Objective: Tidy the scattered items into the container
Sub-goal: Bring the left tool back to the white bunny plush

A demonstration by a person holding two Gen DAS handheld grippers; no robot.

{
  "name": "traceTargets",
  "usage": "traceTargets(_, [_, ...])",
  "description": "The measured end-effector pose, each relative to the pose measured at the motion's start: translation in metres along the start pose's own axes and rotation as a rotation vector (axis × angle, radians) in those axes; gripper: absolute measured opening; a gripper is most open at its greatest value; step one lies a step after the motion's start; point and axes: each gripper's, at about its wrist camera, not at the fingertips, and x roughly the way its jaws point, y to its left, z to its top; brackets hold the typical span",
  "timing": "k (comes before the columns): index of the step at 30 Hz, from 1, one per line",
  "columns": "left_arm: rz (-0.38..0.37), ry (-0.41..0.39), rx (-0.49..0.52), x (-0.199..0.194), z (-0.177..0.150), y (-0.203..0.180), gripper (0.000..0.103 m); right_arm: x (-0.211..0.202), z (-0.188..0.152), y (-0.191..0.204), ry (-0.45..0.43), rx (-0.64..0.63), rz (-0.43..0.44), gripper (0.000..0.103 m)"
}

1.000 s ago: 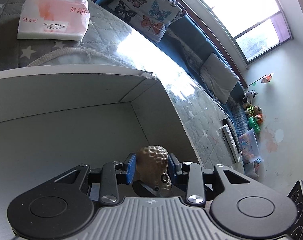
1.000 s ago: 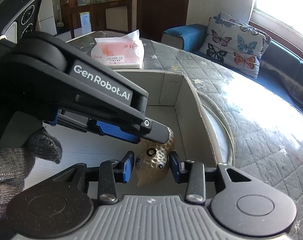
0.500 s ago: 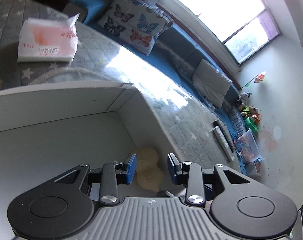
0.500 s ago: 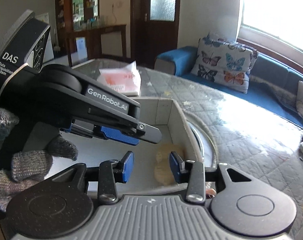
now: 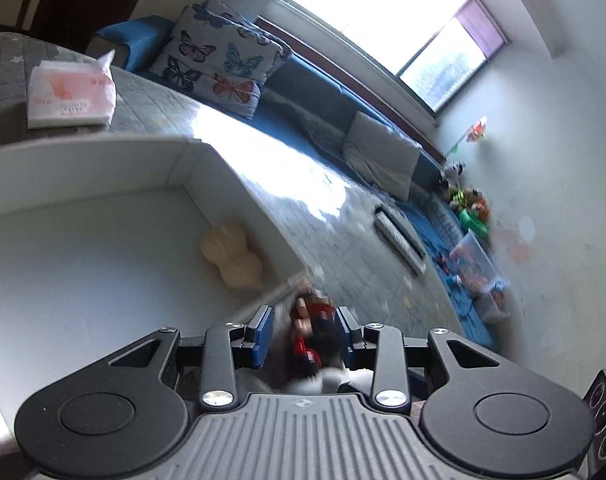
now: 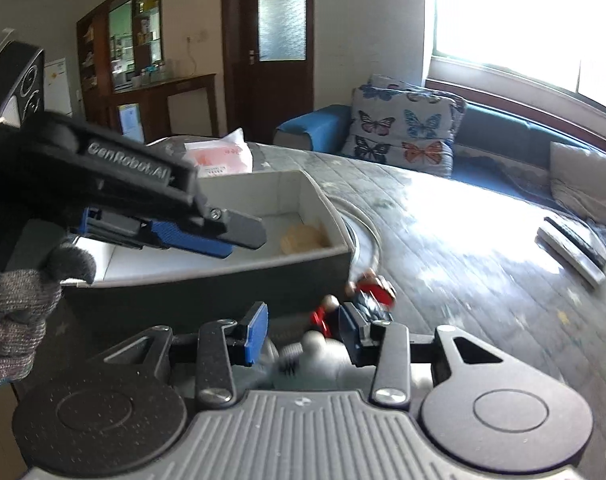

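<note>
The peanut toy (image 5: 231,254) now lies in the box (image 5: 103,160). Both grippers' jaws are released and have moved out toward the red toy (image 6: 373,290).

Black left gripper (image 6: 223,236) marked "GenRobot.AI", blue-padded fingers (image 5: 261,334), silver screws, ribbed grey housing; grey knitted glove (image 6: 19,304).

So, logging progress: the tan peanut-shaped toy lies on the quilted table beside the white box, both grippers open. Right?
Not quite. The tan peanut-shaped toy lies inside the white box, against its wall, as the left wrist view shows. Both grippers are open.
</note>
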Motion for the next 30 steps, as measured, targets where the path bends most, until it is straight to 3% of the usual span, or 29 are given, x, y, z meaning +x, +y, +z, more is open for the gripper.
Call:
traceTargets(8, [0.001, 0.07, 0.049, 0.009, -0.038, -0.005, 0.036, -0.016, -0.038, -0.011, 0.021, 0.06, -0.056, 0.04])
traceTargets(13, [0.048, 0.095, 0.108, 0.019, -0.051, -0.004, 0.036, -0.02, -0.052, -0.022, 0.026, 0.093, -0.082, 0.04])
traceTargets(25, [0.116, 0.098, 0.257, 0.031, -0.071, -0.01, 0.036, -0.023, -0.041, -0.049, -0.02, 0.116, -0.128, 0.04])
traceTargets(27, [0.122, 0.095, 0.272, 0.031, -0.072, -0.01, 0.036, -0.021, -0.039, -0.051, -0.026, 0.109, -0.135, 0.046])
traceTargets(30, [0.12, 0.088, 0.306, 0.033, -0.072, -0.013, 0.036, -0.014, -0.034, -0.057, -0.018, 0.101, -0.131, 0.046])
